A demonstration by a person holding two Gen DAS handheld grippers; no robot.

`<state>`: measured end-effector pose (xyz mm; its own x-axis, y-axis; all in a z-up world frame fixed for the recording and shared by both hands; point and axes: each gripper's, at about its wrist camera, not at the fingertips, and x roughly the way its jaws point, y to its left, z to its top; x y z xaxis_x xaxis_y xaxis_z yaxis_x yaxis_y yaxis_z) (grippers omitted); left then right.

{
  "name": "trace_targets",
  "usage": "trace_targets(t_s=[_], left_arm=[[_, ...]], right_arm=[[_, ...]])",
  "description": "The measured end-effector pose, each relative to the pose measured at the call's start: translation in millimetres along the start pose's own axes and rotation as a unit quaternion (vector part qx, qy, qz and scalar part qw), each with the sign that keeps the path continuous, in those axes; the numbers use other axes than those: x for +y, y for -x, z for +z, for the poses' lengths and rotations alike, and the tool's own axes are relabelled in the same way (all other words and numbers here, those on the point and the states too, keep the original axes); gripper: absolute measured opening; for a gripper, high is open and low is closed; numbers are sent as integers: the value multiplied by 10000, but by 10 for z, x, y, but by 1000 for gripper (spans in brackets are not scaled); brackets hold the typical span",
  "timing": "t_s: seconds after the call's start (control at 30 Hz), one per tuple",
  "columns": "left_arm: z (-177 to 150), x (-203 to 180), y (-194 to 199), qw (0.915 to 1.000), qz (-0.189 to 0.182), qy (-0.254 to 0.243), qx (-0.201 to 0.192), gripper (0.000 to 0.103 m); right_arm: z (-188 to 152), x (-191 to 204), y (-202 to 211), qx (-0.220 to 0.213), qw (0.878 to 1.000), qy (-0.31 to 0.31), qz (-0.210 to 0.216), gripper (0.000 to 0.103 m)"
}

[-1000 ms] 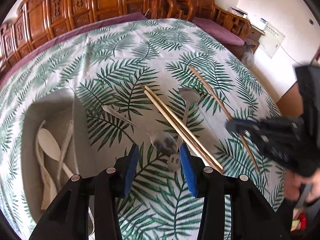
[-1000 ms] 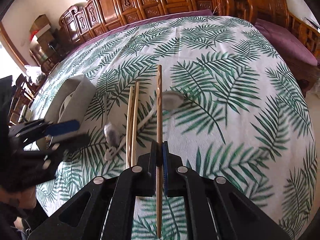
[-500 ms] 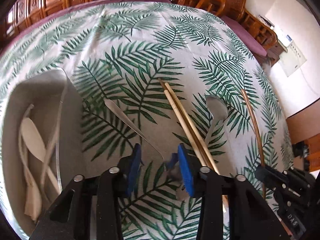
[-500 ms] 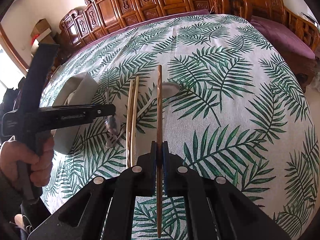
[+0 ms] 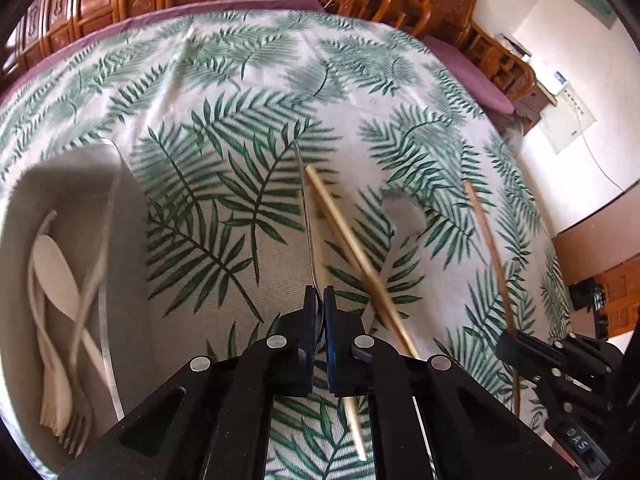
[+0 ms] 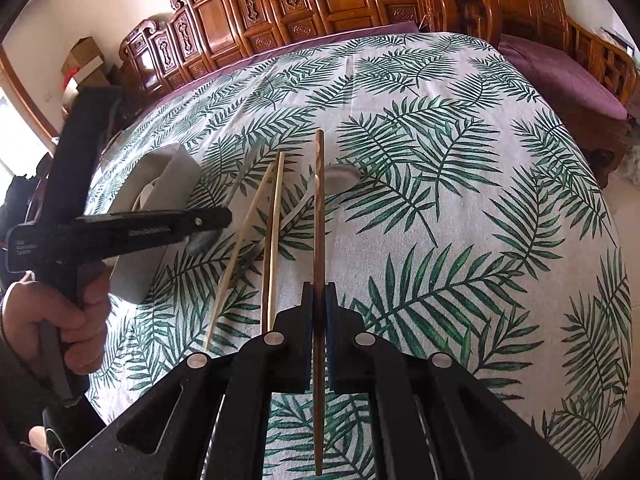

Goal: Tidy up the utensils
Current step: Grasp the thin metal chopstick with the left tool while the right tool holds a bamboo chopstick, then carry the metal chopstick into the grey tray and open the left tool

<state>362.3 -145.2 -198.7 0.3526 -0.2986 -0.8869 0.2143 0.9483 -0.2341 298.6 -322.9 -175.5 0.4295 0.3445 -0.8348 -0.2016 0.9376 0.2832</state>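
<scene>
My left gripper is shut on a thin metal spoon, whose handle points away above the cloth. My right gripper is shut on a dark wooden chopstick that points forward; it also shows in the left wrist view. A pair of pale chopsticks lies on the leaf-print cloth to its left, seen in the left wrist view too. A white spoon lies beyond them. A grey tray at the left holds pale spoons and a fork.
The round table with the leaf-print cloth fills both views. Carved wooden chairs stand around its far edge. The left gripper and the hand that holds it show at the left of the right wrist view, next to the tray.
My left gripper has closed on the metal spoon and lifted it, so the handle now points straight ahead. My right gripper stays shut on the dark chopstick.
</scene>
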Motion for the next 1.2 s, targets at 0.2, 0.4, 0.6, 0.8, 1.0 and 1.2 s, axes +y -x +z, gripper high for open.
trace_targets(t_s=[0.2, 0.4, 0.6, 0.8, 1.0, 1.2], left_arm=[[-6, 9, 396, 9992, 46, -230, -312, 3], [-86, 126, 703, 9980, 172, -383, -481, 3], [-188, 347, 911, 9969, 339, -428, -558, 3], [-285, 570, 988, 9966, 458, -394, -560, 3], [-373, 788, 946, 9974, 502, -246, -450, 3], [-406, 933, 827, 9982, 495, -125, -317, 3]], right_arm=[[44, 207, 88, -120, 9999, 52, -42, 7], [120, 465, 155, -222, 9997, 142, -8, 7], [174, 760, 168, -250, 9992, 302, 54, 7], [202, 998, 130, -239, 9989, 385, 125, 7], [213, 1214, 94, -197, 9982, 531, 183, 7], [227, 1337, 85, -153, 9978, 611, 224, 7]])
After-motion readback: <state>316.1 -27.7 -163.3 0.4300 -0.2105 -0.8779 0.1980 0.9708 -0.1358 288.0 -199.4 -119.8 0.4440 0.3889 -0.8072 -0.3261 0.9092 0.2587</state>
